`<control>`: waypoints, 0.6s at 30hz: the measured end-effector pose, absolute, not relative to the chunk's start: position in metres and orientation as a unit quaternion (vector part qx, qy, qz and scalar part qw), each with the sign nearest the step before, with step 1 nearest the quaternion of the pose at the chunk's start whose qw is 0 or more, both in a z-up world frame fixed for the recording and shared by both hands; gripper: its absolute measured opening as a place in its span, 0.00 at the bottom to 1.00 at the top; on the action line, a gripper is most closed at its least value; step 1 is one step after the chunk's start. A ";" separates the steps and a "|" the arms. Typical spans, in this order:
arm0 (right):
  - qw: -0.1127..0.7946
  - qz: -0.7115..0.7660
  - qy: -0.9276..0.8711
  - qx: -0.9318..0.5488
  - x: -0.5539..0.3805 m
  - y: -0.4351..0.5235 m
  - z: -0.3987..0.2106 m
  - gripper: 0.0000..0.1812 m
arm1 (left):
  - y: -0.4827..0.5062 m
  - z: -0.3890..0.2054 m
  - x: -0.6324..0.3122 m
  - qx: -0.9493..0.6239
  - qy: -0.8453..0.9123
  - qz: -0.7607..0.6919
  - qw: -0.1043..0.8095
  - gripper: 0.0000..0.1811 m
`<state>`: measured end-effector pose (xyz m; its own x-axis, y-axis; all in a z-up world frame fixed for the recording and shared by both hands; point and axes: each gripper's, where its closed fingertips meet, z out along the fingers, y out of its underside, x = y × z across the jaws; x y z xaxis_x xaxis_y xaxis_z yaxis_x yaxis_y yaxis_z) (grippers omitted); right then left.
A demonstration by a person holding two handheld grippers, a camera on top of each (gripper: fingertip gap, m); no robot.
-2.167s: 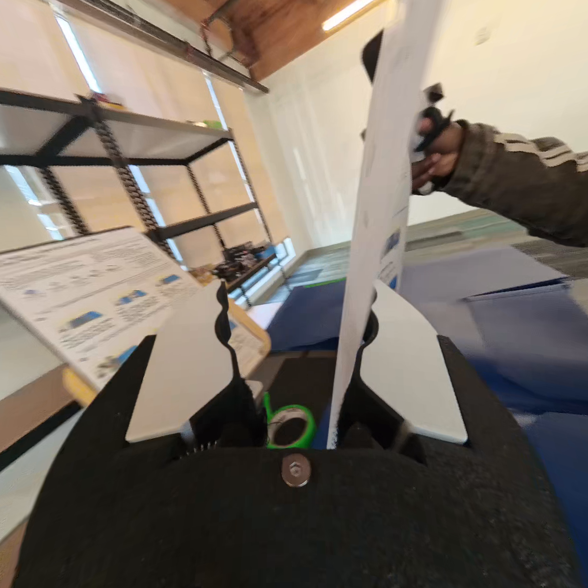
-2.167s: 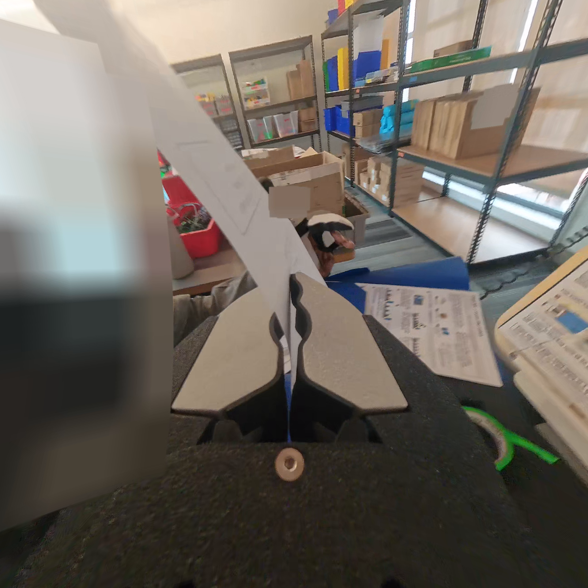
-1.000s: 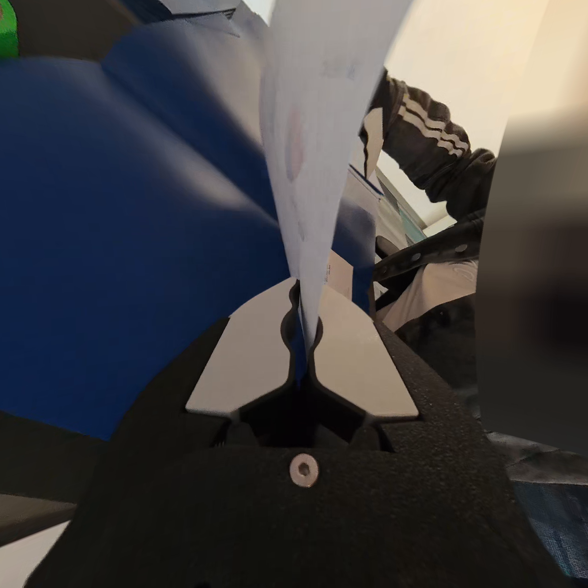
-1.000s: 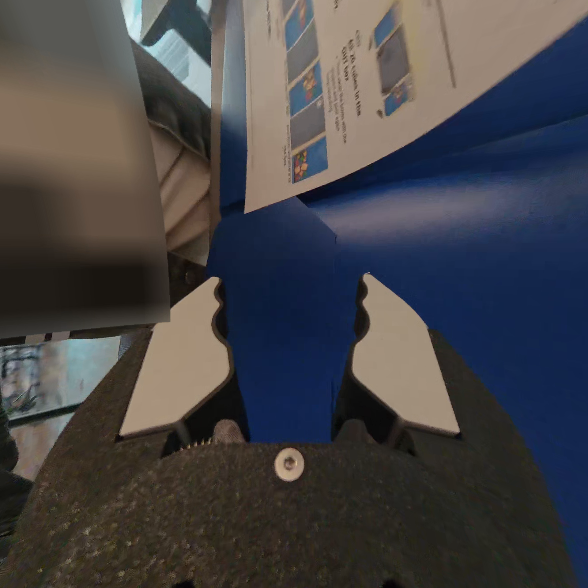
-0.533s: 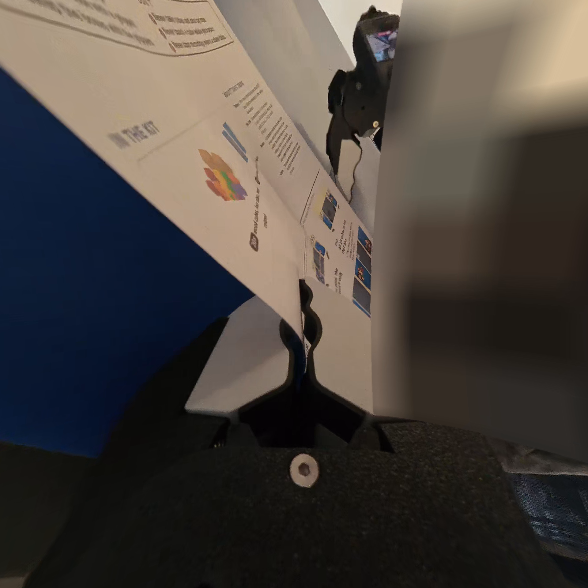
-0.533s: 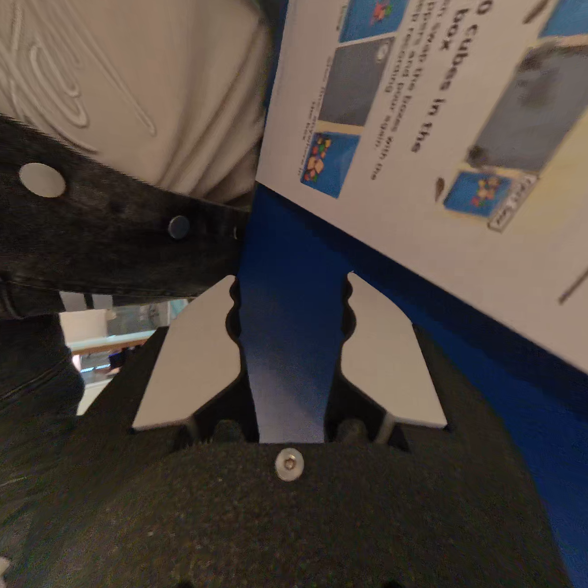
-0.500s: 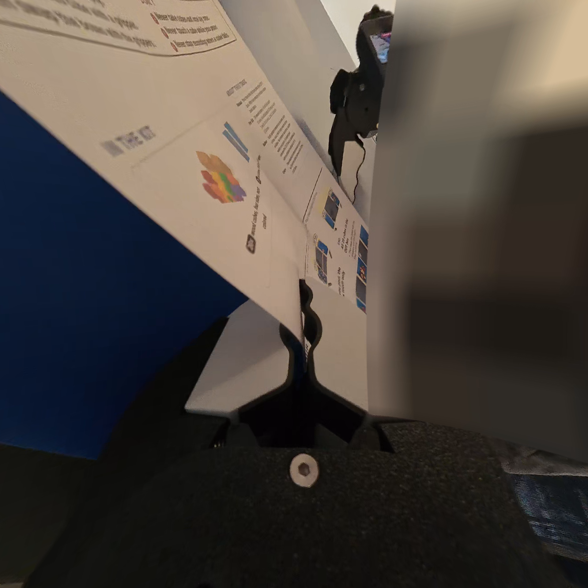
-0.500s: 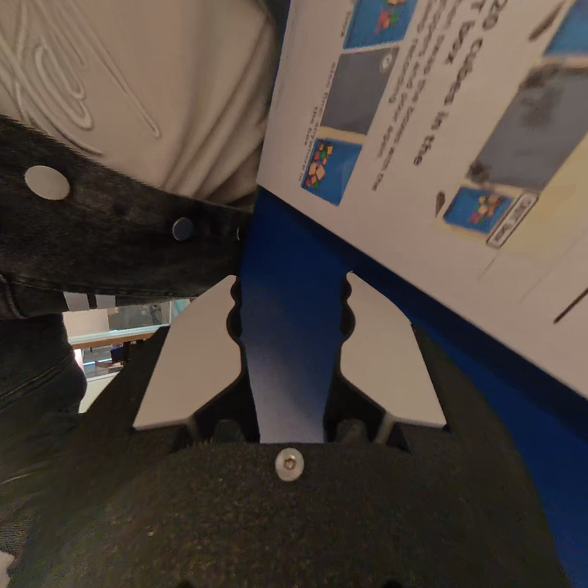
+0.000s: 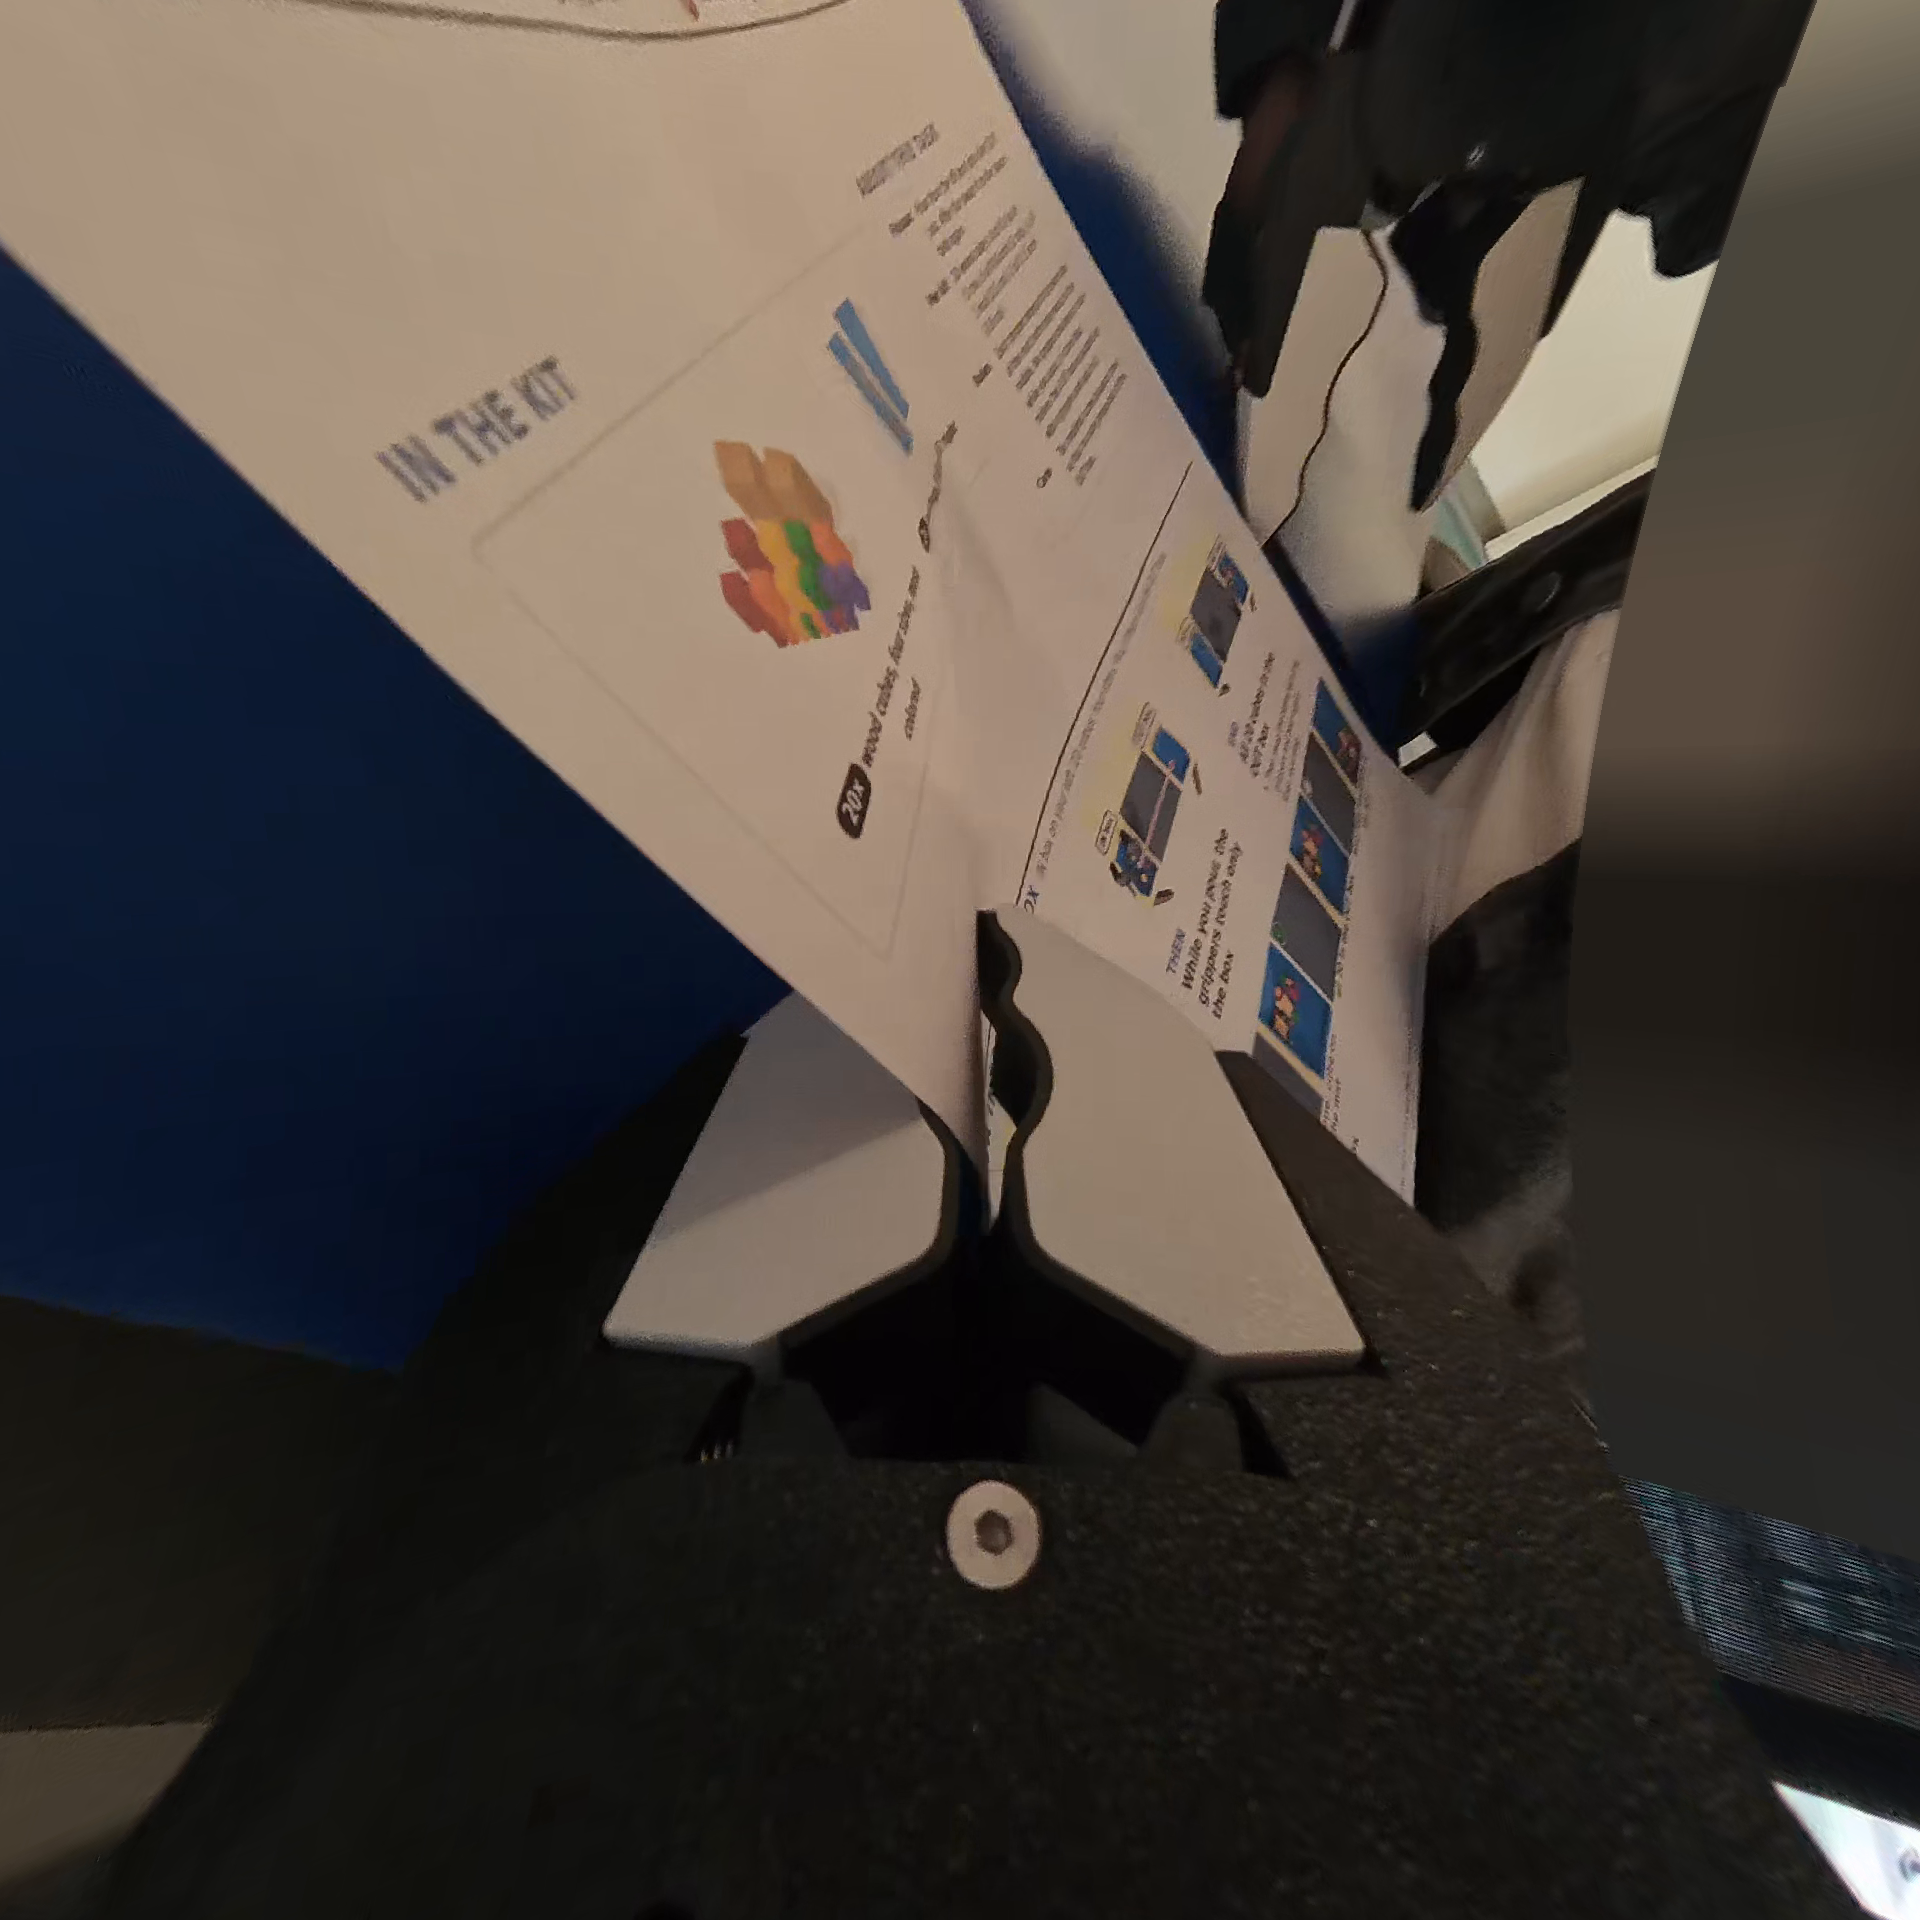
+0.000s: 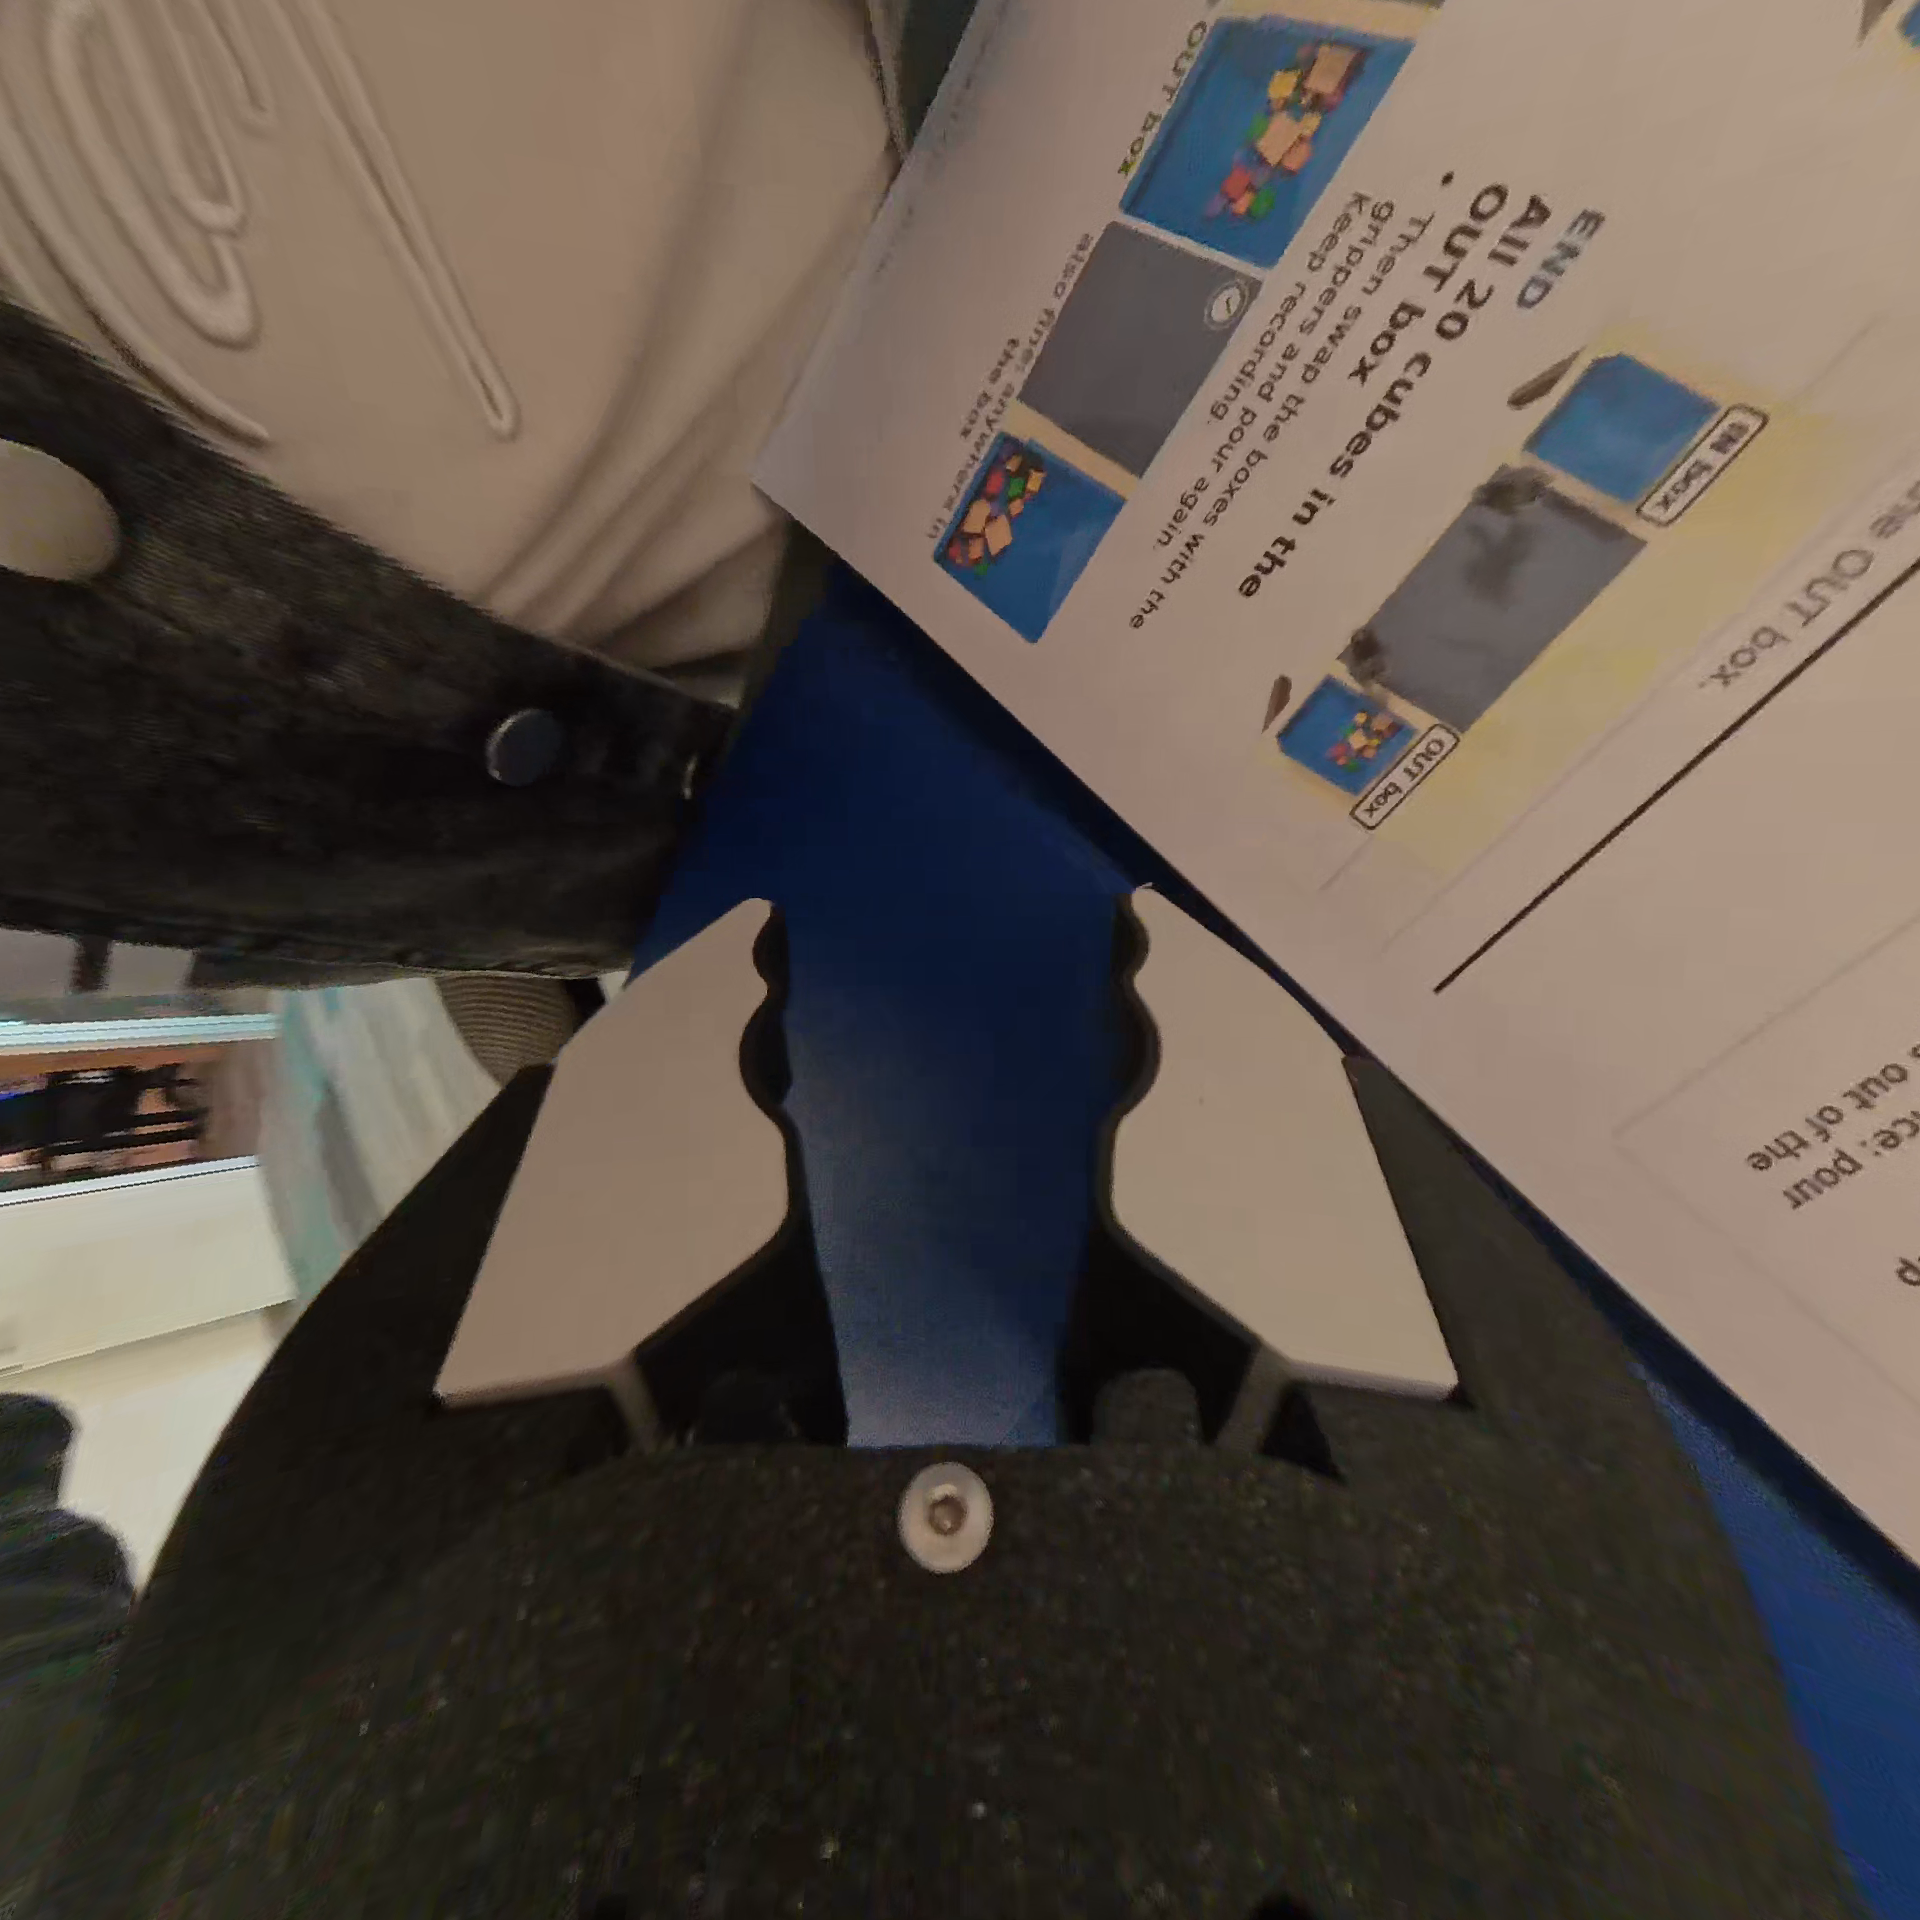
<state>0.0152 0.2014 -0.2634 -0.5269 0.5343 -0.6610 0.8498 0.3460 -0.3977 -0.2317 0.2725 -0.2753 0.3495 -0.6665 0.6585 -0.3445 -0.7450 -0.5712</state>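
Jaws of the left gripper point(image 9: 985, 1049) clamped on the lower edge of a printed sheet point(image 9: 665, 436), which slants to upper left over a blue folder point(image 9: 239, 831). Right gripper point(image 10: 948, 997) jaws apart, empty, over the blue folder point(image 10: 935, 1143); sheet corner point(image 10: 1351, 436) at upper right, a person's jacket point(image 10: 291, 790) at left.

printed sheet point(image 9: 727, 436) lies on folder point(image 9: 260, 831) | person's torso point(image 10: 364, 260) behind folder, left of sheet

Left tongs point(image 9: 987, 1049) clamped tight, jaws nearly touching; right tongs point(image 10: 945, 997) spread wide.
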 end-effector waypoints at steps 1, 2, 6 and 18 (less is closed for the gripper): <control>0.233 -0.365 0.786 0.441 0.018 0.202 -0.262 0.33 | 0.273 -0.277 -0.231 -0.807 0.316 -0.469 0.169 0.00; 0.255 -0.361 0.780 0.443 0.021 0.202 -0.259 0.32 | 0.272 -0.279 -0.231 -0.811 0.318 -0.463 0.167 0.00; 0.323 -0.354 0.763 0.434 0.027 0.201 -0.253 0.26 | 0.271 -0.288 -0.230 -0.827 0.333 -0.428 0.147 0.00; 0.425 -0.292 0.761 0.394 0.045 0.202 -0.256 0.22 | 0.268 -0.292 -0.227 -0.831 0.344 -0.413 0.143 0.01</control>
